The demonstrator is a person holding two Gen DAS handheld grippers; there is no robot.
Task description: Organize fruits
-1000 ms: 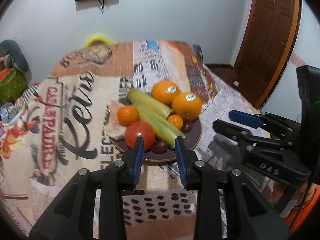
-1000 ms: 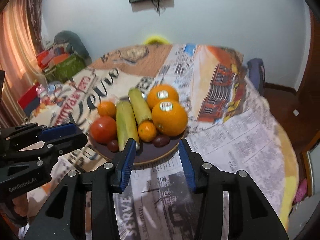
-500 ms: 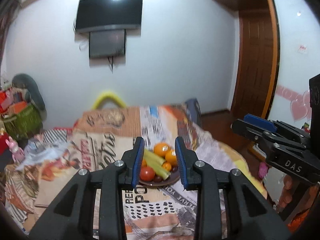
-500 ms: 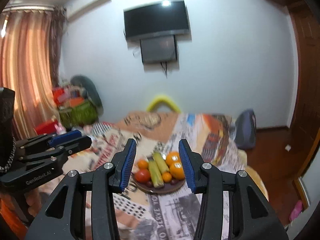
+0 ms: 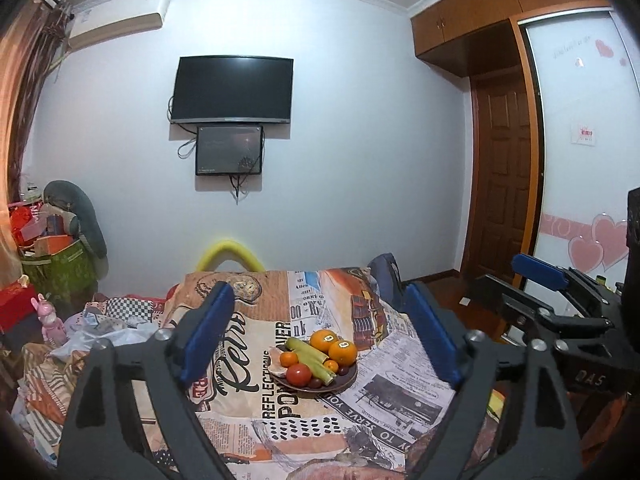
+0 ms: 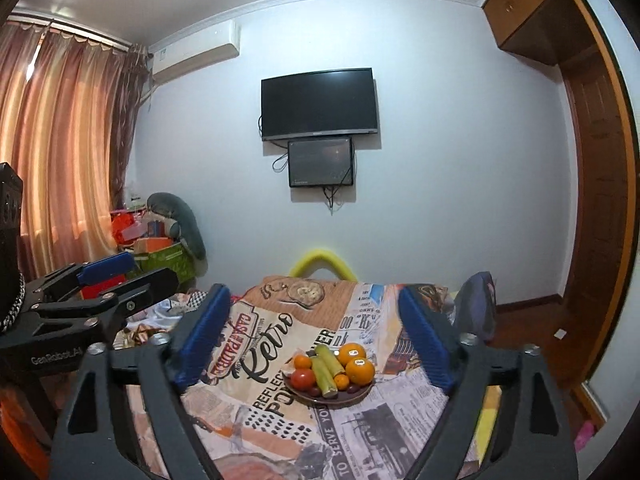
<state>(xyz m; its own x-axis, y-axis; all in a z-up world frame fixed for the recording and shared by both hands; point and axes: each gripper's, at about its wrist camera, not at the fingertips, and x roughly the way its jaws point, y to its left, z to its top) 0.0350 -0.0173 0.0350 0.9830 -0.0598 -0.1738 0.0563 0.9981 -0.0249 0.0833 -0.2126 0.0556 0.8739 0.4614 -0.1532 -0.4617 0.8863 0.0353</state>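
Note:
A dark plate [image 5: 347, 381] on the patterned tablecloth holds two big oranges [image 5: 343, 352], a tomato [image 5: 299, 374], small mandarins, corn cobs [image 5: 311, 357] and dark plums. It also shows in the right wrist view [image 6: 352, 398], with oranges [image 6: 360, 370] and tomato [image 6: 303, 379]. My left gripper [image 5: 320, 334] is open wide and empty, held well back from and above the plate. My right gripper [image 6: 314, 332] is open wide and empty, equally far back. Each gripper shows in the other's view.
The table [image 5: 256, 432] is covered by a printed newspaper-style cloth. A TV [image 5: 232, 90] hangs on the far wall. Clutter and bags [image 5: 52, 264] stand at the left, a wooden door [image 5: 502, 176] at the right, curtains [image 6: 60, 152] at the left.
Both grippers have pulled far back and up from the plate and have opened wide. The fruit on the plate has not moved.

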